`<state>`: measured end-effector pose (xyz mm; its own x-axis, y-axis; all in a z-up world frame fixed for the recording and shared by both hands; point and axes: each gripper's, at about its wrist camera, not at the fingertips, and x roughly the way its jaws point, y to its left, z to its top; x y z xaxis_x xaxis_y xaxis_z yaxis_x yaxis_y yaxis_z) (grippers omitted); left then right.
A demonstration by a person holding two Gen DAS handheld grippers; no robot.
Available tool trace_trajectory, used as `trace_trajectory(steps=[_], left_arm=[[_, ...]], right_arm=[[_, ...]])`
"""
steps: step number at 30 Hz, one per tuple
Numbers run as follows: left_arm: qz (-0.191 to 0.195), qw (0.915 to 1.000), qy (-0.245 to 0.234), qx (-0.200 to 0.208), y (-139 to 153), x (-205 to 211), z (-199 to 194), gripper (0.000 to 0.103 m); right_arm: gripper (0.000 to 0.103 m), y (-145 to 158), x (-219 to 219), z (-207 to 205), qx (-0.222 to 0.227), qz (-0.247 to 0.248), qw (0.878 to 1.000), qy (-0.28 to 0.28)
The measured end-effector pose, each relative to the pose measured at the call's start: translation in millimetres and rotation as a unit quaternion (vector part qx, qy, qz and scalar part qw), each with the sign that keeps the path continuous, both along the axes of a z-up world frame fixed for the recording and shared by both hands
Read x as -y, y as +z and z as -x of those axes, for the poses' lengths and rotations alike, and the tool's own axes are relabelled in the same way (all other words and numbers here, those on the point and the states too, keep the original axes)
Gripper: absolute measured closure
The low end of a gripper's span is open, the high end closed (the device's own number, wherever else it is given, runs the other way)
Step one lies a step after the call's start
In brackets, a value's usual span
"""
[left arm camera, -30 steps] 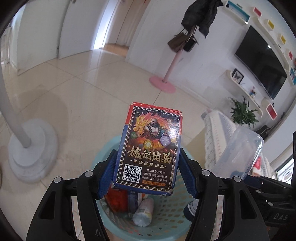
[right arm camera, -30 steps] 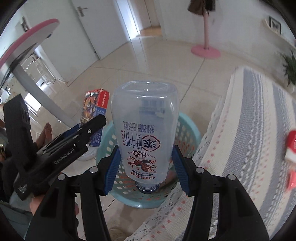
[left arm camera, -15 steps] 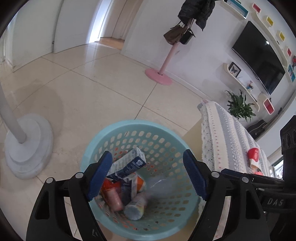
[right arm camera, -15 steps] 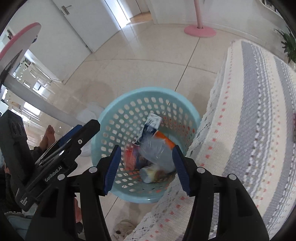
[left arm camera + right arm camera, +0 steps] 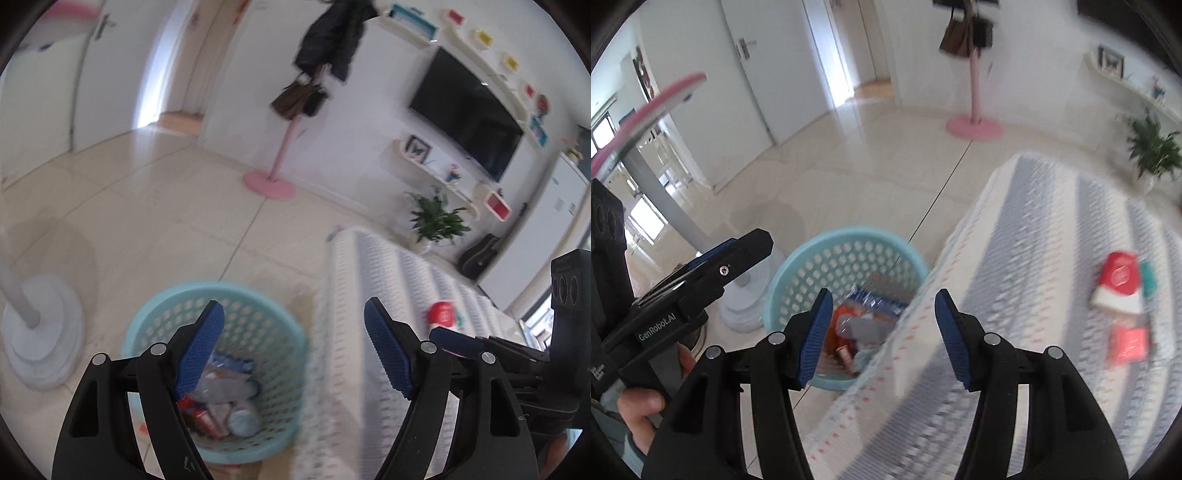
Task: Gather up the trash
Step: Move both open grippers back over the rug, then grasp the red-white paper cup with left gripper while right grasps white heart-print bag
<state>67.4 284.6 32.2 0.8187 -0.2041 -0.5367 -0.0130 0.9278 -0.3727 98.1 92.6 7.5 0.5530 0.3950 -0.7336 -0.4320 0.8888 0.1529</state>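
Both your grippers, left [image 5: 293, 350] and right [image 5: 882, 334], gape empty. Red pack [image 5: 1117, 282] lies on the table [image 5: 1034, 258] at two o'clock: light, crushable, so pinch its flat sides.

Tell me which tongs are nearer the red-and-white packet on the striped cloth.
Right, probably. The right tongs hover at the cloth's edge, the red-and-white packet just beyond to their right. The left tongs sit farther left, by the basket.
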Motion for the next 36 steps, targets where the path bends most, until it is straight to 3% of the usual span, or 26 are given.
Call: trace_trajectory(steps=[9, 14, 17, 22, 26, 30, 36], left_arm=[[-0.015, 0.9954, -0.086, 0.039, 37.8, 102.0, -10.4, 0.027], [-0.017, 0.9918, -0.124, 0.027, 34.8, 164.6, -31.6, 0.025], [-0.021, 0.9905, -0.134, 0.022, 29.4, 199.8, -43.9, 0.015], [-0.021, 0.9871, -0.159, -0.011, 1.8, 258.5, -80.7, 0.013], [-0.034, 0.9828, -0.176, -0.046, -27.5, 295.9, -114.2, 0.013], [-0.054, 0.9824, -0.161, -0.078, -55.4, 308.9, -141.4, 0.013], [-0.052, 0.9822, -0.144, -0.109, -86.1, 315.6, -170.5, 0.013]], right_arm=[[0.049, 41.0, 119.1, 15.2, 0.102, 0.028, 0.992, -0.066], [0.049, 33.3, 200.8, 11.2, 0.103, 0.024, 0.987, -0.119], [0.049, 23.3, 249.5, 6.2, 0.097, 0.020, 0.983, -0.152], [0.049, -10.0, 307.3, -9.5, 0.084, 0.036, 0.977, -0.192], [0.049, -48.2, 334.9, -26.4, 0.051, 0.022, 0.976, -0.213], [0.049, -82.3, 345.4, -40.3, 0.028, 0.009, 0.975, -0.221], [0.048, -98.5, 338.1, -46.8, 0.016, 0.015, 0.978, -0.210]])
